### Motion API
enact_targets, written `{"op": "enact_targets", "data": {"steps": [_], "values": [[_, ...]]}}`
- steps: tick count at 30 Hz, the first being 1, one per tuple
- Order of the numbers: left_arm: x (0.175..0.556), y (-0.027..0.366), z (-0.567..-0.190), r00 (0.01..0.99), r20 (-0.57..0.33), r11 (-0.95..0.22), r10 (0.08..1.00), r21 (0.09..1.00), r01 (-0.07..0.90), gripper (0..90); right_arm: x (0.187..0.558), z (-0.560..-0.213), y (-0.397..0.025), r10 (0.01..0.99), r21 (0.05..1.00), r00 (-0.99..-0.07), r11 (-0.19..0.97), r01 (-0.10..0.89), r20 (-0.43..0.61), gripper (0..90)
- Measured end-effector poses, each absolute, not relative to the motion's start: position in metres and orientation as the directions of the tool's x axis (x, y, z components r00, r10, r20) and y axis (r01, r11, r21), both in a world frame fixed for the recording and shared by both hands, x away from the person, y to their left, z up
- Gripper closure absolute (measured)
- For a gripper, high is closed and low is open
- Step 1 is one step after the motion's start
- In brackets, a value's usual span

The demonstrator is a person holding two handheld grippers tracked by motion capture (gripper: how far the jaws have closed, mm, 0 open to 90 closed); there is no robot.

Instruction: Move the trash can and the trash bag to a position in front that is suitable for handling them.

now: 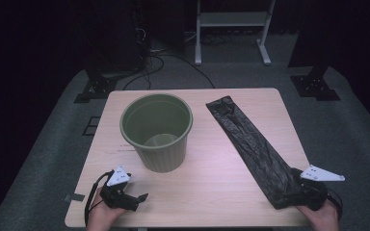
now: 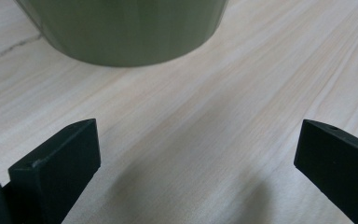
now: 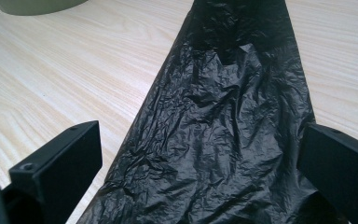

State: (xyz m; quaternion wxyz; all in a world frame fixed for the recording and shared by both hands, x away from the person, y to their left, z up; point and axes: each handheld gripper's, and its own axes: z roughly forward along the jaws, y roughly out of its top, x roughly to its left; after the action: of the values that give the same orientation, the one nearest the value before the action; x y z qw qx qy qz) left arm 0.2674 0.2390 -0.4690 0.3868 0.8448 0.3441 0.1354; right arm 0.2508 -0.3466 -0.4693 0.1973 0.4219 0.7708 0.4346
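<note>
Black bin bag [image 1: 255, 149] laid flat on worktop [image 1: 207, 187], right of green bin [image 1: 156, 131]. Right hand-held gripper [image 3: 200, 186] spread wide over bag's near end; left hand-held gripper [image 2: 196, 177] released, empty. Grasp step judged pending: jaw closure on bag needed.

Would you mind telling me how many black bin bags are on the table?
1: the black bin bag lies flat right of the green bin, its near end between the right gripper's open jaws.
</note>
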Motion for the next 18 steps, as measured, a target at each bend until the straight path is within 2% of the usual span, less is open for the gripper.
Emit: {"op": "enact_targets", "data": {"steps": [9,18], "values": [[0.270,0.244,-0.444,0.730,-0.096,-0.388,0.676,0.797,0.464,0.0,0.251,-0.470,-0.347,0.823,0.834,-0.565,0.270,0.481,0.060,0.0],[0.271,0.247,-0.426,0.735,-0.093,-0.380,0.672,0.809,0.449,0.0,0.251,-0.470,-0.346,0.823,0.834,-0.565,0.271,0.481,0.059,0.0]]}}
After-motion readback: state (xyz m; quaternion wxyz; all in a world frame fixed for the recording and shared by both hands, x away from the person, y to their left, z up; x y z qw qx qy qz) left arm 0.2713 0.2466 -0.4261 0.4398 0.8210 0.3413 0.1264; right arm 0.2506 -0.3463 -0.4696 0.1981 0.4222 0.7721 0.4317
